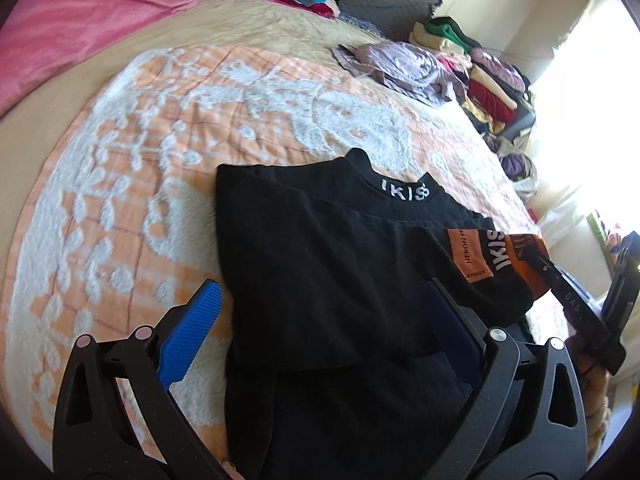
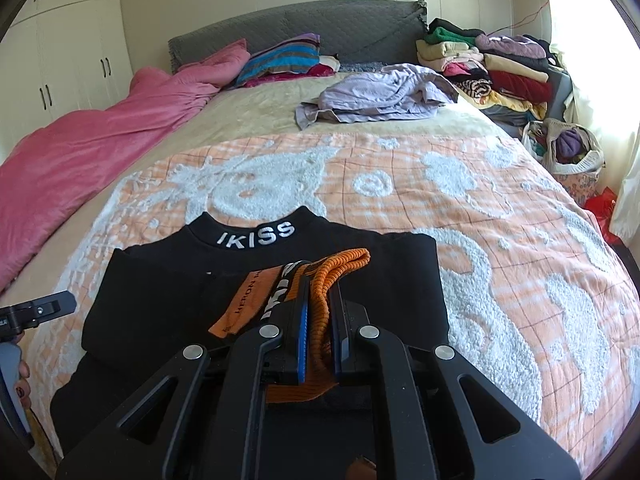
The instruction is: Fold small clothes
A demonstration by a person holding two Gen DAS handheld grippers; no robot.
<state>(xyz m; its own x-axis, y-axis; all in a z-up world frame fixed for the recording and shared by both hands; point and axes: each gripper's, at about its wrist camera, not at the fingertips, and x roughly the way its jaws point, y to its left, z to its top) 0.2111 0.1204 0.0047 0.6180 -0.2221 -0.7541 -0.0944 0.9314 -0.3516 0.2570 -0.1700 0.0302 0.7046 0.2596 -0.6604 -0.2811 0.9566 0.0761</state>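
A black sweater (image 2: 168, 300) with "IKISS" on its collar (image 2: 256, 236) lies flat on the orange-and-white blanket (image 2: 500, 240). One sleeve is laid across its chest. My right gripper (image 2: 321, 284) is shut on that sleeve's orange ribbed cuff (image 2: 348, 260), low over the sweater's middle. In the left wrist view the left gripper (image 1: 320, 286) stands open above the sweater (image 1: 320, 248), its blue pad (image 1: 192, 332) over the garment's left edge and nothing pinched. The right gripper (image 1: 560, 292) shows there too, at the orange cuff (image 1: 520, 252). The left gripper's tip (image 2: 44, 310) shows at the left edge of the right wrist view.
A pink duvet (image 2: 100, 140) runs along the bed's left side. A crumpled lavender garment (image 2: 380, 96) lies beyond the blanket. Stacked folded clothes (image 2: 500, 68) sit at the far right by the grey headboard (image 2: 320, 28). A basket of clothes (image 2: 572, 152) stands on the floor.
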